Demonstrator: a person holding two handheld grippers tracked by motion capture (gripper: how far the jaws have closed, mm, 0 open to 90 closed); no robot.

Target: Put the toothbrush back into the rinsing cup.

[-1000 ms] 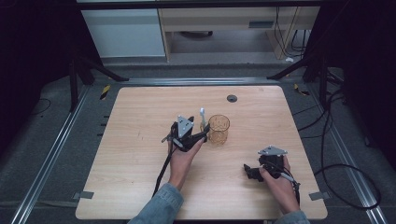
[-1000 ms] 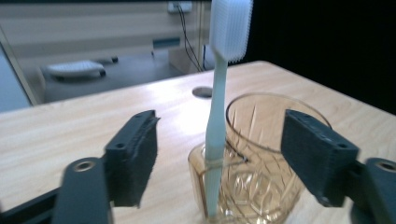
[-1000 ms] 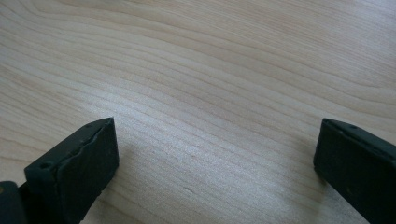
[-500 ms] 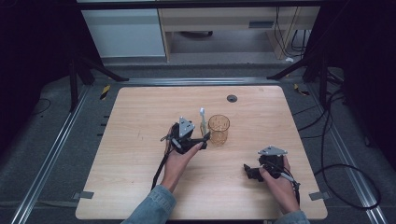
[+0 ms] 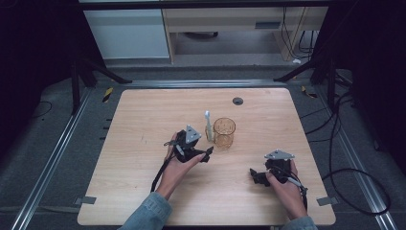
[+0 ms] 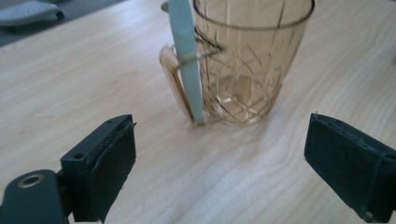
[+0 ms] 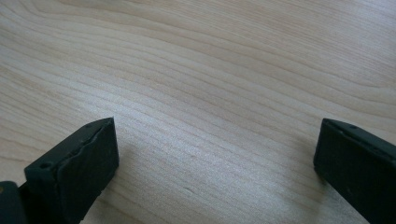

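High view: the left gripper [image 5: 207, 154] sits just short of an amber glass mug [image 5: 224, 132] near the middle of the wooden table [image 5: 143, 120], its jaws having just been opening with nothing between them. A pale toothbrush [image 5: 208, 125] stands upright at the mug's near side — the placing looks done, leaving only the hand's retreat. The right gripper [image 5: 253, 175] rests low on the table toward the near right corner, well apart from the mug. Bare wood lies on every side, the edges far from both hands.

Left gripper view: spread jaws frame the mug [image 6: 243, 60]; the toothbrush [image 6: 187, 56] appears threaded through the handle loop outside the glass, though the blur leaves that uncertain.

Right gripper view: jaws wide apart, gripping nothing — plain table [image 7: 210, 70] ahead.
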